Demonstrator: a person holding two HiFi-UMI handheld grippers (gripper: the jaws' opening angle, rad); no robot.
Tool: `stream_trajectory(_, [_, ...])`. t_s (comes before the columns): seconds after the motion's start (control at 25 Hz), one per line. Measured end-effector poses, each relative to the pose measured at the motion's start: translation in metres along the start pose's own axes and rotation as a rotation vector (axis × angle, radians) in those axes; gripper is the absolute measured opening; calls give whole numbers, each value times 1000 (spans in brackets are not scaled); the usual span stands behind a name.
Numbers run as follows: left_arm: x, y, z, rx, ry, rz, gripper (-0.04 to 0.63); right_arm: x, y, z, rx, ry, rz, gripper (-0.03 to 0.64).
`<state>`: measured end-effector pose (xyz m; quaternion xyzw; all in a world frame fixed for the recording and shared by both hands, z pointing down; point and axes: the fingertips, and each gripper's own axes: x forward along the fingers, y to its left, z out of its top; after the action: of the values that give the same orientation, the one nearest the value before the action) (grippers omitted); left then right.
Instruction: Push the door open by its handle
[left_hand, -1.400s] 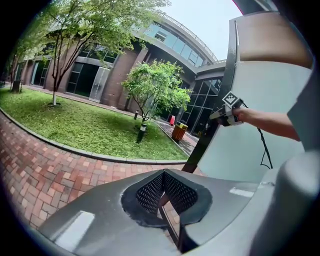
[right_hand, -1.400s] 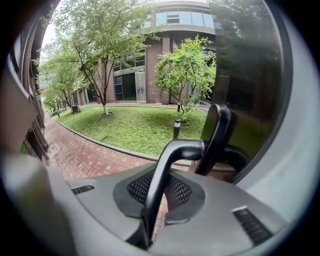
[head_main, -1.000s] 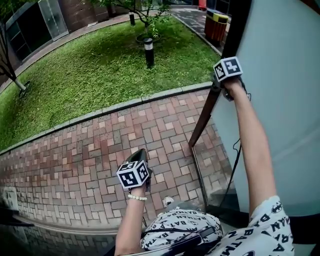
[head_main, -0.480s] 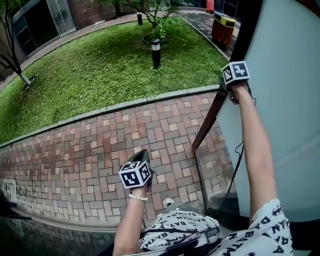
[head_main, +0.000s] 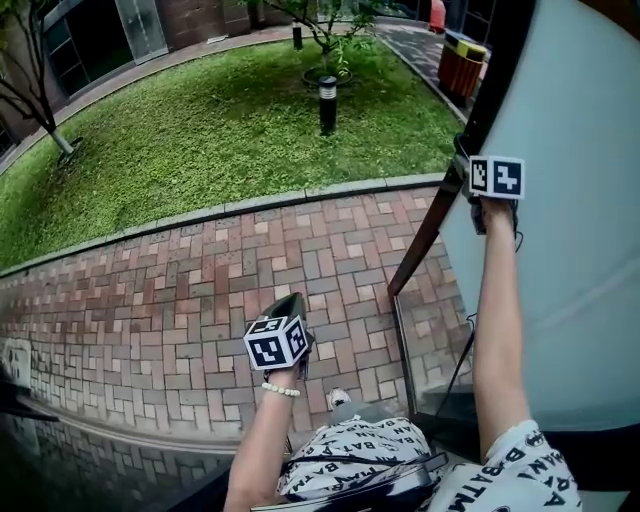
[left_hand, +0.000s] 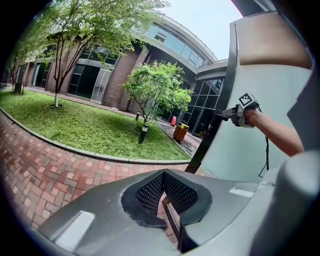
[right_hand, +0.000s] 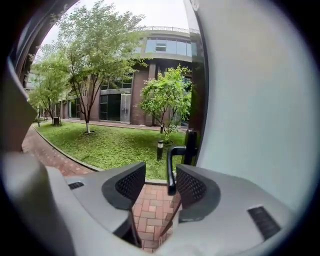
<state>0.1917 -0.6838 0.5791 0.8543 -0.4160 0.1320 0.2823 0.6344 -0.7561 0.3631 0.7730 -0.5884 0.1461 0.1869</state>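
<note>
At the door's (head_main: 570, 300) dark outer edge, I am holding the right gripper (right_hand: 159, 187) up to the handle (right_hand: 171, 167). Its fingers (right_hand: 192, 187) have just been opening and are now standing apart, with the black lever showing between their tips and neither pad pressing on it. That pale door is standing swung out over the brick paving (head_main: 150, 310). Well to the left of the door, I am keeping the left gripper (left_hand: 163, 175) low over the bricks, its fingers (left_hand: 150, 192) meeting at the tips. Beyond the door, a lawn (head_main: 200, 130) is showing with a short lamp post (head_main: 327, 103).
</note>
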Motion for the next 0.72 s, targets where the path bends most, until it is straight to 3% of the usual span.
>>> stream_trajectory(0.16, [-31, 0, -1, 17, -31, -5, -12, -47, 36, -22, -50, -52, -4, 150])
stream_trajectory(0.24, [-54, 0, -9, 24, -42, -7, -12, -75, 56, -39, -47, -77, 9, 51])
stream_trajectory(0.32, [-81, 1, -22, 27, -52, -5, -12, -106, 83, -60, -24, -100, 57, 12])
stream_trajectory(0.72, [-238, -6, -90, 30, -63, -5, -12, -268, 216, -180, 6, -80, 239, 14])
